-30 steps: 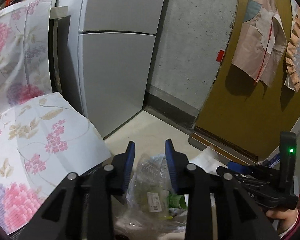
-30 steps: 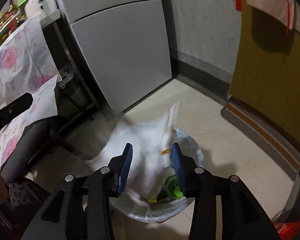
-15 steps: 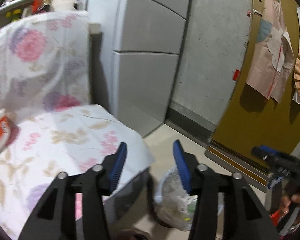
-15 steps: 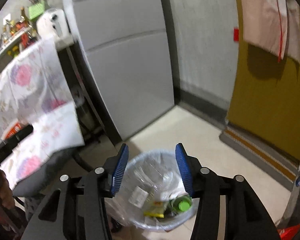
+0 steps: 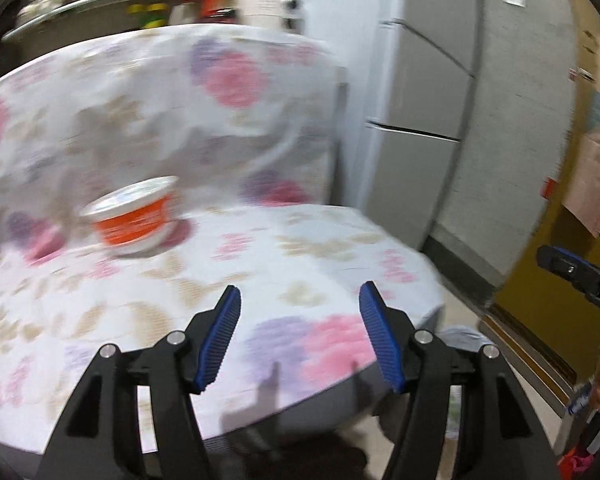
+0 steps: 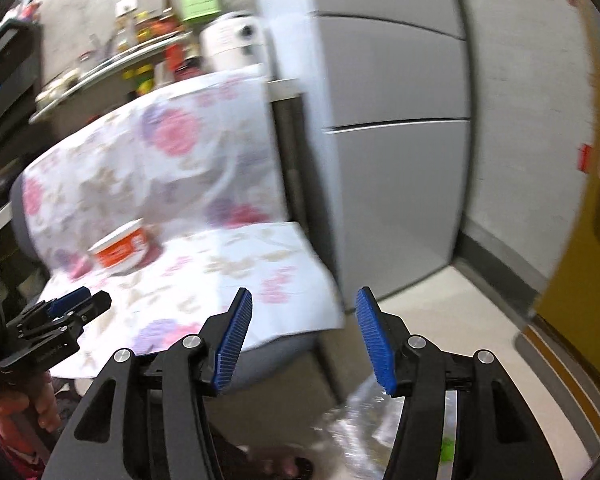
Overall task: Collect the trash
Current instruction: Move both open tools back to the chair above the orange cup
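An orange instant-noodle cup (image 5: 134,216) with a white lid stands on the floral-covered chair seat (image 5: 284,264), well ahead and to the left of my left gripper (image 5: 300,300). That gripper's jaws are opening, with nothing between the blue pads. The right wrist view shows the same cup (image 6: 120,250) on the seat, far left of my right gripper (image 6: 304,300), whose jaws are also opening and empty. The bag-lined trash bin (image 6: 380,412) sits on the floor below the right gripper, partly hidden by its fingers. The left gripper (image 6: 88,298) shows at the left edge.
A grey fridge (image 6: 396,160) stands right of the chair. Behind the chair a shelf (image 6: 112,64) carries bottles and a white appliance (image 6: 232,40). A mustard door (image 5: 540,280) closes off the right. A hand (image 6: 32,400) grips the left tool's handle.
Both grippers have lifted away from the trash bin and swung left toward the chair. Their jaws have widened. The orange cup has come into view.
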The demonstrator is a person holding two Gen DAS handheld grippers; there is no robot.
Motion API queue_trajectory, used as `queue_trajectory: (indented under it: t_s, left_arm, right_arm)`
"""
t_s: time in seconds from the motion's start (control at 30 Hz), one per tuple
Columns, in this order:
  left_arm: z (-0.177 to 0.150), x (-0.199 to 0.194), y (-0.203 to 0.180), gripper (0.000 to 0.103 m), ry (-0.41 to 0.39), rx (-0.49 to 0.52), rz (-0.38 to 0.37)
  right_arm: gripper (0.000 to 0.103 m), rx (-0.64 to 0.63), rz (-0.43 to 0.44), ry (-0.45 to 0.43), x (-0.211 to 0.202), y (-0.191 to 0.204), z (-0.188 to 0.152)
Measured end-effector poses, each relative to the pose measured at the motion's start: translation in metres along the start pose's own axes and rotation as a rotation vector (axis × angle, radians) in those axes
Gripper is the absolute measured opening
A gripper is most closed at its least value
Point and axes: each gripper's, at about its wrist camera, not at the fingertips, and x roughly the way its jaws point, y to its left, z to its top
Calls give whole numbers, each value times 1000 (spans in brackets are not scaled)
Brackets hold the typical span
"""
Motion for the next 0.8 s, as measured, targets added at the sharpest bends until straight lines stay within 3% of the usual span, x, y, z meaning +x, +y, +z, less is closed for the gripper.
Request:
queue_trajectory:
  t_s: [0.2,0.37,0.63,0.8]
  left_arm:
    - [-2,-15,77,60,0,-104,168]
    - [2,-24,130,60,-7,-194,245]
    - [34,-15,175,60,-29,-207,307]
    - [66,14,187,60,-31,-141,280]
  right_arm:
    - [56,-94,110,40,35,65,13]
    - [56,-160,191,80,66,113,24]
    - [56,-237,276,99,120,183,57]
    - [56,-225,299,115,156,206,73]
